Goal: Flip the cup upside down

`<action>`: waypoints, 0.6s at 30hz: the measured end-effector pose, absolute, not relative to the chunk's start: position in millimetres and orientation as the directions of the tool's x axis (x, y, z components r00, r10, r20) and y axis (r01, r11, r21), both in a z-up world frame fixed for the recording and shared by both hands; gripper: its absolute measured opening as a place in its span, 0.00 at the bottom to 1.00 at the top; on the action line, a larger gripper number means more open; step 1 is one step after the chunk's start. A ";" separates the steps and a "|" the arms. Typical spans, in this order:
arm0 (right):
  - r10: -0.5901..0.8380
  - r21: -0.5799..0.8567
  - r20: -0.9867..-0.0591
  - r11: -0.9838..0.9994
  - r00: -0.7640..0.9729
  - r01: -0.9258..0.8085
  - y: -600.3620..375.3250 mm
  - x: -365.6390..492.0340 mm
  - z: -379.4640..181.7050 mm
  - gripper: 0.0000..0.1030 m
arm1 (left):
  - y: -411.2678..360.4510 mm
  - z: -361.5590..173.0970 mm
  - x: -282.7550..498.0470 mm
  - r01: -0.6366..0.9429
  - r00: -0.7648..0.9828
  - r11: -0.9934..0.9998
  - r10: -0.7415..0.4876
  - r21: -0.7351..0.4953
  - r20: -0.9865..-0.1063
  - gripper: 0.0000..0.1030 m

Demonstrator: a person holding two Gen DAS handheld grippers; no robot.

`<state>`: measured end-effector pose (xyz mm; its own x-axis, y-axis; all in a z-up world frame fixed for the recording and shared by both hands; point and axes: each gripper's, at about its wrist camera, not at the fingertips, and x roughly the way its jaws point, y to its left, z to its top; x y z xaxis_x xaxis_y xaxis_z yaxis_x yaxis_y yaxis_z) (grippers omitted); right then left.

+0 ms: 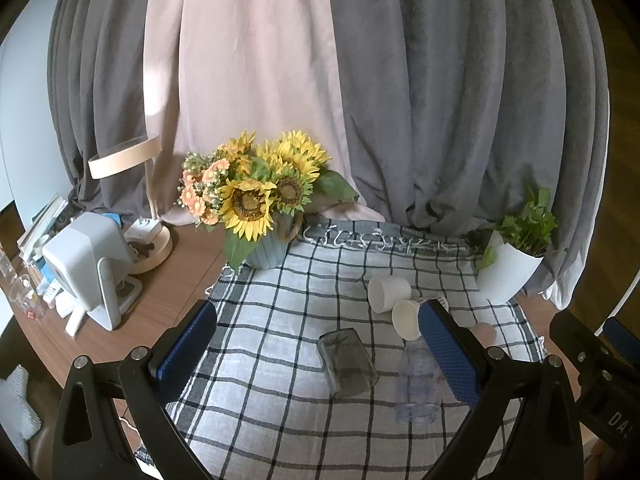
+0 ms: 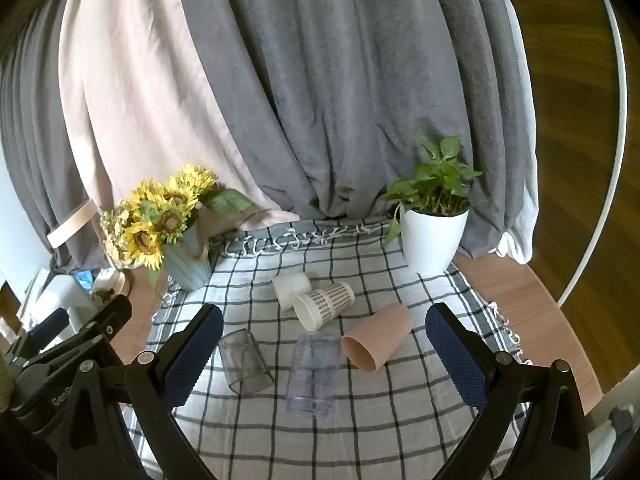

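Several cups lie on their sides on a checked cloth [image 2: 360, 432]. A smoky grey glass [image 2: 245, 361] [image 1: 347, 361] lies at the left. A clear plastic cup [image 2: 313, 374] [image 1: 418, 382] lies beside it. A pink cup [image 2: 378, 342] lies to the right; only a bit of the pink cup [image 1: 485, 333] shows in the left wrist view. A white cup [image 2: 291, 286] [image 1: 389, 293] and a patterned paper cup [image 2: 324, 305] [image 1: 406, 320] lie farther back. My left gripper [image 1: 318, 344] is open and empty above the grey glass. My right gripper [image 2: 324, 346] is open and empty above the clear cup.
A sunflower vase [image 1: 260, 216] [image 2: 176, 240] stands at the cloth's back left. A white potted plant [image 2: 434, 224] [image 1: 512, 264] stands at the back right. A lamp [image 1: 132, 184] and a white device [image 1: 90, 264] sit on the wooden table at the left. Curtains hang behind.
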<state>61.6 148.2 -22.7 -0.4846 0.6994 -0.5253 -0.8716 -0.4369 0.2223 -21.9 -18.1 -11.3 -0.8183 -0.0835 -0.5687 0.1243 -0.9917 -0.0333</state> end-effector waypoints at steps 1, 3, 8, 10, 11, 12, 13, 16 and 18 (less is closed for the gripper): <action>0.697 0.221 -0.528 -0.439 -0.485 -0.871 149.0 60.2 -22.5 0.99 | -19.6 -12.7 -22.8 0.129 -0.814 -0.991 -0.085 -0.035 -0.574 1.00; 0.692 0.220 -0.534 -0.442 -0.486 -0.870 149.8 56.9 -23.8 0.99 | -23.8 -15.8 -25.3 0.136 -0.805 -0.990 -0.085 -0.044 -0.587 1.00; 0.667 0.212 -0.559 -0.459 -0.492 -0.863 151.5 42.1 -29.5 0.99 | -36.7 -26.8 -30.5 0.177 -0.777 -0.983 -0.113 -0.043 -0.619 1.00; 0.651 0.213 -0.572 -0.469 -0.499 -0.857 153.2 35.0 -32.4 0.99 | -44.9 -35.5 -33.8 0.201 -0.754 -0.979 -0.128 -0.040 -0.644 1.00; 0.634 0.219 -0.585 -0.477 -0.505 -0.851 155.6 30.6 -36.1 0.99 | -50.2 -41.3 -36.0 0.215 -0.739 -0.976 -0.137 -0.039 -0.660 1.00; 0.621 0.219 -0.600 -0.479 -0.504 -0.850 157.5 25.5 -39.6 0.99 | -54.6 -46.7 -37.7 0.229 -0.724 -0.973 -0.146 -0.035 -0.674 1.00; 0.610 0.219 -0.610 -0.483 -0.505 -0.848 158.8 21.1 -42.3 0.99 | -58.6 -51.5 -39.4 0.240 -0.710 -0.970 -0.154 -0.031 -0.687 1.00; 0.545 0.224 -0.657 -0.519 -0.521 -0.825 165.4 0.7 -55.2 0.99 | -71.7 -69.2 -47.5 0.274 -0.654 -0.962 -0.180 -0.009 -0.734 1.00; 0.479 0.242 -0.690 -0.554 -0.543 -0.797 172.3 -16.8 -67.0 0.99 | -81.7 -82.4 -54.1 0.293 -0.619 -0.956 -0.183 -0.008 -0.764 1.00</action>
<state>-16.8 172.3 -67.0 -0.5428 0.4793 -0.6897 -0.7967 -0.5538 0.2422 -54.1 -81.7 -82.4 -0.6192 -0.1835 -0.7635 0.2934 -0.9560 -0.0082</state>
